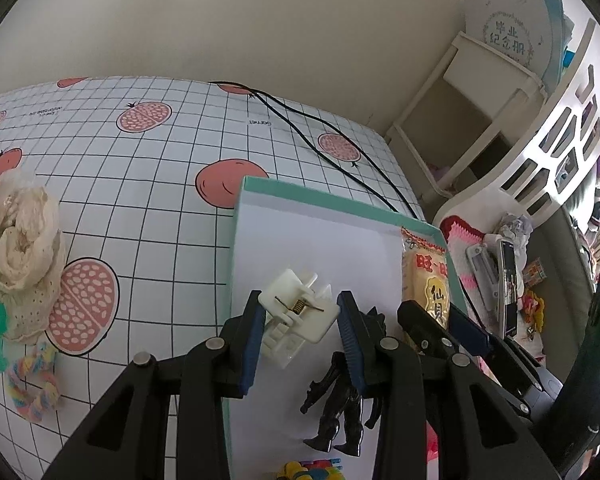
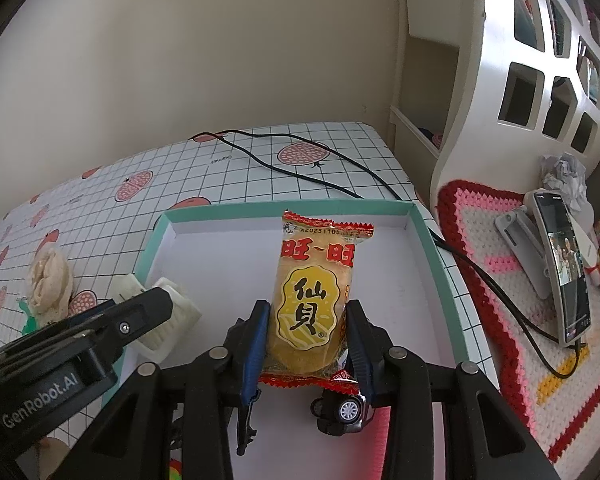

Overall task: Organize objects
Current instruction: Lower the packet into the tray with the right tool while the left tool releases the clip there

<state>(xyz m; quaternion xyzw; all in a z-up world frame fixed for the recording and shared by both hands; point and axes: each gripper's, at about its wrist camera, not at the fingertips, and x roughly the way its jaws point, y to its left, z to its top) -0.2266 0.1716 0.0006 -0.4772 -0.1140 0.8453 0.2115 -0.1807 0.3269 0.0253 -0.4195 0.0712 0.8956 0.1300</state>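
Observation:
My left gripper (image 1: 300, 312) is shut on a white plastic spring clip (image 1: 296, 308), held just above the left part of a shallow teal-rimmed white box (image 1: 340, 202). In the right wrist view this gripper (image 2: 156, 312) and the clip (image 2: 176, 320) hang over the box's left rim (image 2: 156, 240). My right gripper (image 2: 308, 316) is shut on a yellow-and-red snack packet (image 2: 314, 292), upright over the box's middle. The packet (image 1: 426, 276) also shows at the box's right side. A black toy figure (image 1: 340, 408) and a small toy car (image 2: 340, 404) lie inside the box.
On the checked fruit-print table cover, a cream fabric flower (image 1: 20, 232) and a pastel rope loop (image 1: 32, 384) lie left of the box. A black cable (image 2: 300, 172) crosses behind it. To the right, a phone on a stand (image 2: 564, 264) rests on a crochet mat (image 2: 500, 280) by a white shelf (image 2: 500, 80).

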